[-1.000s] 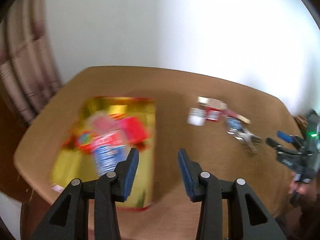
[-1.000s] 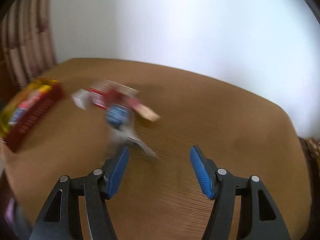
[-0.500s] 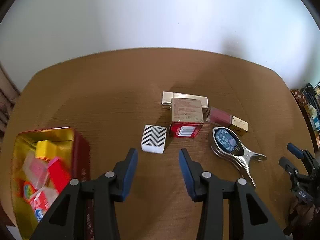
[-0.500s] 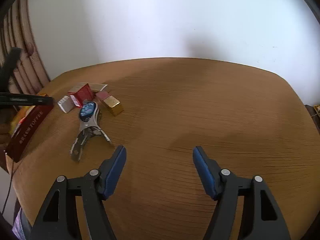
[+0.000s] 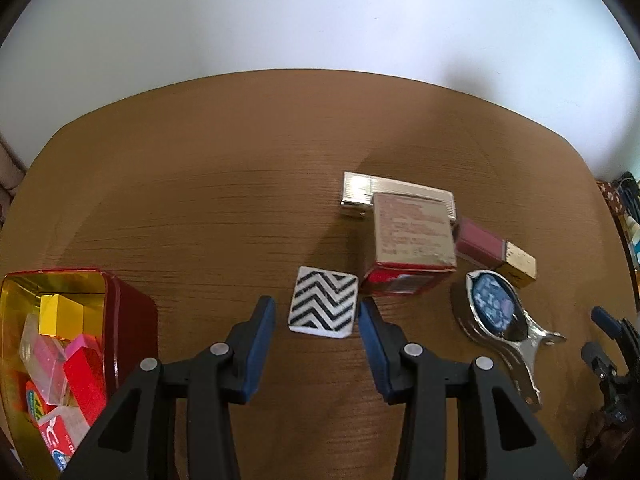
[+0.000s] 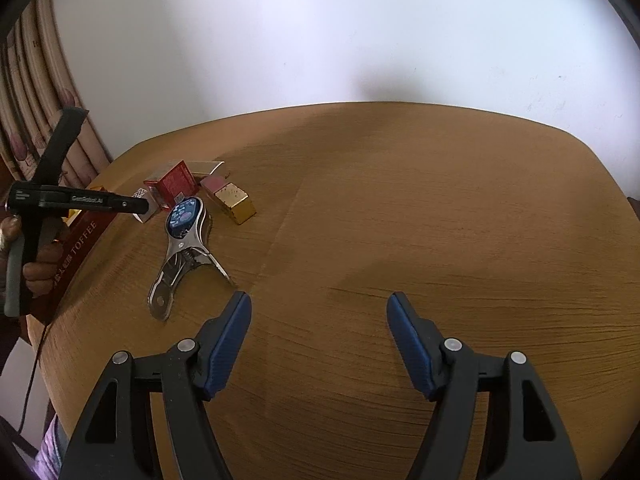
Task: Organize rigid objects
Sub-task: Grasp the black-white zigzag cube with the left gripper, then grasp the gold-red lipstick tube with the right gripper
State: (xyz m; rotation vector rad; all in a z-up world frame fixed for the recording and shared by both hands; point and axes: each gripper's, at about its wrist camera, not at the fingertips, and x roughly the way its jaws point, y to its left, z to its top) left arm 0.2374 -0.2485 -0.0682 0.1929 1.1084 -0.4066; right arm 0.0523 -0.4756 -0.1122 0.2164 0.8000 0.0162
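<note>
Left gripper (image 5: 318,312) over the wooden counter (image 5: 224,200), jaws open, zigzag-patterned white block (image 5: 323,307) sitting between the blue pads, not pressed. Just right of the block: red box with gold top (image 5: 410,252), gold bar (image 5: 360,192) behind it, maroon-and-gold box (image 5: 496,252), metal clip with blue decorated head (image 5: 504,320). Red toffee tin (image 5: 128,320) at near left, holding yellow, pink and red pieces. Right gripper (image 6: 318,332) over bare counter, jaws open, nothing between them; the objects sit to its far left.
</note>
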